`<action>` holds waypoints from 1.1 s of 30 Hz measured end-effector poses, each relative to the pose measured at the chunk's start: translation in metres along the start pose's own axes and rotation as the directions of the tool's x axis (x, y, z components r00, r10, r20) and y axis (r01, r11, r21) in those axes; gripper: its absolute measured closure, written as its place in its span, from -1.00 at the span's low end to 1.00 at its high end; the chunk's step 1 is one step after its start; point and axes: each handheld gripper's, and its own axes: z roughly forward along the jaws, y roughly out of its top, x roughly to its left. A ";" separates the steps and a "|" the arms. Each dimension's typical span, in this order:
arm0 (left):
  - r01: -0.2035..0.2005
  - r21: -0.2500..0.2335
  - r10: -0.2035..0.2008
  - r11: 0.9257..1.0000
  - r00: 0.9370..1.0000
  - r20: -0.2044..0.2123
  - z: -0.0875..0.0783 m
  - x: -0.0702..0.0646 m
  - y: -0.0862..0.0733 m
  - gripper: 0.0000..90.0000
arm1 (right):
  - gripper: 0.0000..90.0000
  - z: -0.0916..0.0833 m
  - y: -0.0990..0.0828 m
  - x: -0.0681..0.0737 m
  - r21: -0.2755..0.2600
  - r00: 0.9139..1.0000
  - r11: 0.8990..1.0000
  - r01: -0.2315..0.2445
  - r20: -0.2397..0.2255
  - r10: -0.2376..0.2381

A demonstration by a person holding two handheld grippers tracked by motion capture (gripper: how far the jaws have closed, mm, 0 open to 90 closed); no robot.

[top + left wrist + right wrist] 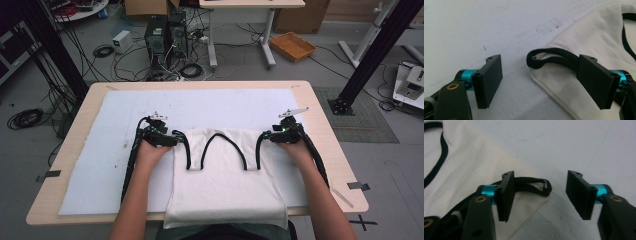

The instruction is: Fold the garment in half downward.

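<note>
Your left gripper (539, 80) had its jaws apart, nothing pinched: the black strap loop (549, 58) at the shirt's shoulder corner lay in the gap between them, close against the right-hand jaw, pads not pressing it. Your right gripper (544, 195) was the same story, jaws apart at a middling gap, and the other black strap loop (534, 185) poked out past the left-hand jaw into the gap, not clamped. Whether either strap touched a pad, I couldn't tell

In the high view your left gripper (172, 140) sat at the top left corner of the white tank top (225, 185) and your right gripper (267, 135) at its top right corner, both pointing inward toward each other, low on the cloth. Your hands were right behind them, forearms coming in from the bottom edge

The tank top lay flat, black-trimmed neckline (222, 147) facing away from you, hem hanging just over the near edge of the table (320, 105). It rested on a white mat (150, 105) covering most of the tabletop. Past the table: cables, computer cases (165, 35) and an orange basket (292, 46) on the floor
</note>
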 end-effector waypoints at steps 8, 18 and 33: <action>-0.069 0.005 0.069 0.998 0.996 -0.049 -0.001 -0.003 0.000 0.17 | 0.82 -0.002 -0.005 0.001 -0.005 0.999 0.999 0.050 -0.007 -0.050; -0.086 -0.050 0.087 0.995 0.996 0.006 -0.003 -0.005 0.003 0.85 | 0.88 -0.012 -0.002 0.002 -0.034 0.994 0.994 0.102 0.045 -0.101; -0.100 -0.136 0.100 0.986 0.995 -0.004 -0.005 -0.004 0.041 0.86 | 0.89 -0.022 0.020 -0.020 -0.095 0.996 0.993 0.070 0.069 -0.063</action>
